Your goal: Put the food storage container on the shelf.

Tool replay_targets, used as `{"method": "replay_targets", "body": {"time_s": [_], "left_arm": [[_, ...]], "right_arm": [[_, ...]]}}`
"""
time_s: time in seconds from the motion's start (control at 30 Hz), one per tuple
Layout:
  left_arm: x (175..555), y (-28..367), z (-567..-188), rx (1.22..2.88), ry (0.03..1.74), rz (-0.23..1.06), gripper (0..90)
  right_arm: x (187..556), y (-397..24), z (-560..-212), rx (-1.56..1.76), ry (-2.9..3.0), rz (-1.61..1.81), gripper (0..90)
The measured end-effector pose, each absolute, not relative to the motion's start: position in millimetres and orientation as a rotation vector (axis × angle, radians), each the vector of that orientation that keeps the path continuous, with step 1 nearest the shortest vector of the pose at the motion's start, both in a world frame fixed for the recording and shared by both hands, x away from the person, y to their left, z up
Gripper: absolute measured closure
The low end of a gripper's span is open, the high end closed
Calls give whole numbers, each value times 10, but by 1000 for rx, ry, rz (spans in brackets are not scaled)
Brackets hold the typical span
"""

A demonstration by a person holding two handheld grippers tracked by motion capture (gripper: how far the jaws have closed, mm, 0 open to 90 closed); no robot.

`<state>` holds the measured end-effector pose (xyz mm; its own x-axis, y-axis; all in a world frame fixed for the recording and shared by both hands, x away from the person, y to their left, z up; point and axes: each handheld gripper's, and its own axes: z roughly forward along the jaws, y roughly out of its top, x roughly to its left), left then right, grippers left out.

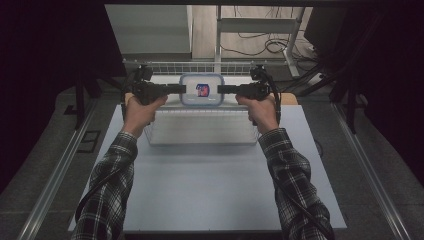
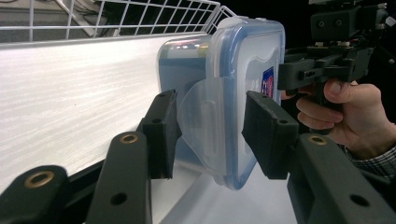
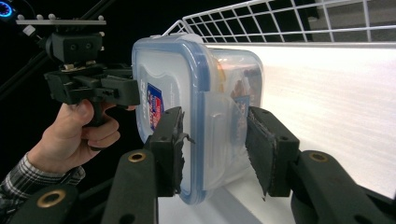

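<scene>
A clear food container point(image 1: 201, 98) with a blue-rimmed lid and a red and blue label is at the far side of the table. My left gripper point(image 1: 182, 90) grips its left end, with the pads against the lid and base over a side latch flap point(image 2: 201, 121). My right gripper point(image 1: 220, 90) grips the opposite end in the same way. In the left gripper view the container point(image 2: 243, 60) sits between my left gripper's point(image 2: 205, 130) jaws. In the right gripper view the container point(image 3: 163, 70) sits between my right gripper's point(image 3: 212, 144) jaws. I cannot tell whether it rests on the white surface or hangs above it.
A see-through basket point(image 1: 200, 132) stands on the pale table point(image 1: 210, 190) just in front of the container. A white wire rail point(image 1: 200, 66) runs along the back edge. Beyond it are white furniture legs and floor cables. Metal rails flank the table.
</scene>
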<state>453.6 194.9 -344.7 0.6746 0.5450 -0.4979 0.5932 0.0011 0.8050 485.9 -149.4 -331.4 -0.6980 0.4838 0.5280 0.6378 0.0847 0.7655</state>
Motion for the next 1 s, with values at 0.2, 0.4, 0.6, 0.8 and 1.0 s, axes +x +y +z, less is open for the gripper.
{"method": "replay_targets", "body": {"time_s": [0.2, 0.4, 0.6, 0.8, 1.0], "left_arm": [[4564, 1936, -3492, 1644, 959, -49, 505], [4554, 1906, -3439, 1674, 995, 33, 470], [4521, 1904, -3399, 1682, 1040, 125, 465], [4512, 1871, -3410, 1672, 1013, 89, 565], [4479, 1852, -3412, 1667, 1021, 97, 562]], "right_arm": [[4837, -1465, -3302, -1176, -2300, -1651, 599], [4829, -1464, -3301, -1193, -2312, -1643, 609], [4798, -1449, -3242, -1221, -2350, -1655, 614], [4788, -1413, -3202, -1254, -2395, -1660, 622], [4788, -1401, -3198, -1276, -2407, -1669, 627]]}}
